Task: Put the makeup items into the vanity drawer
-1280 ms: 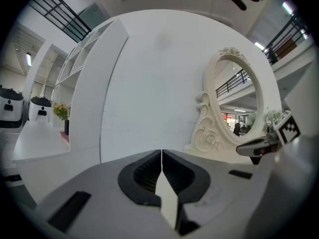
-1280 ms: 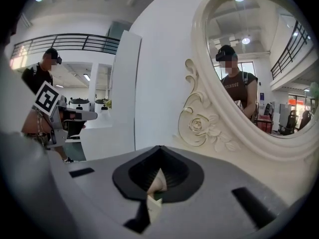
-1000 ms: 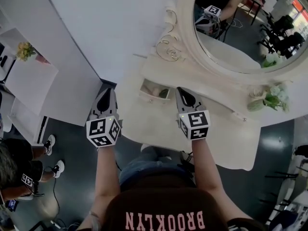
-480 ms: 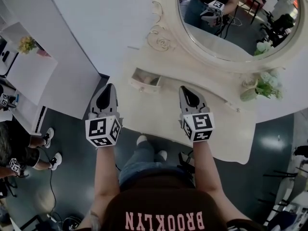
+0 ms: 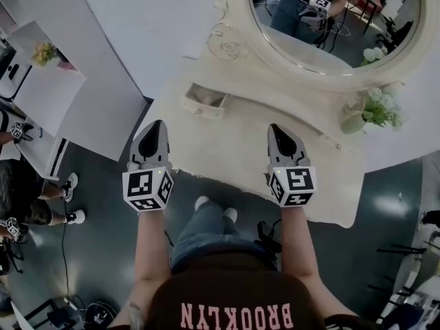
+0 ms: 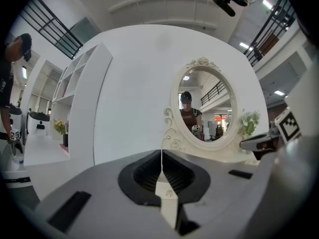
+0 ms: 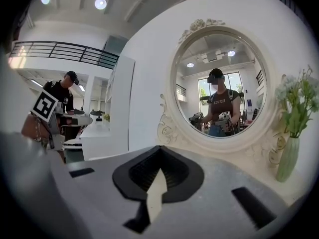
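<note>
Tongs on the left gripper and the right gripper are pressing shut with nothing between them, each gripper view looking toward the oval cream-framed mirror. Only the head view is showing the small cream vanity drawer, sitting pulled out at the left of the cream worktop, ahead of both grippers. Its long axis is running along the worktop's front edge, its knobbed face pointing toward the person.
</note>
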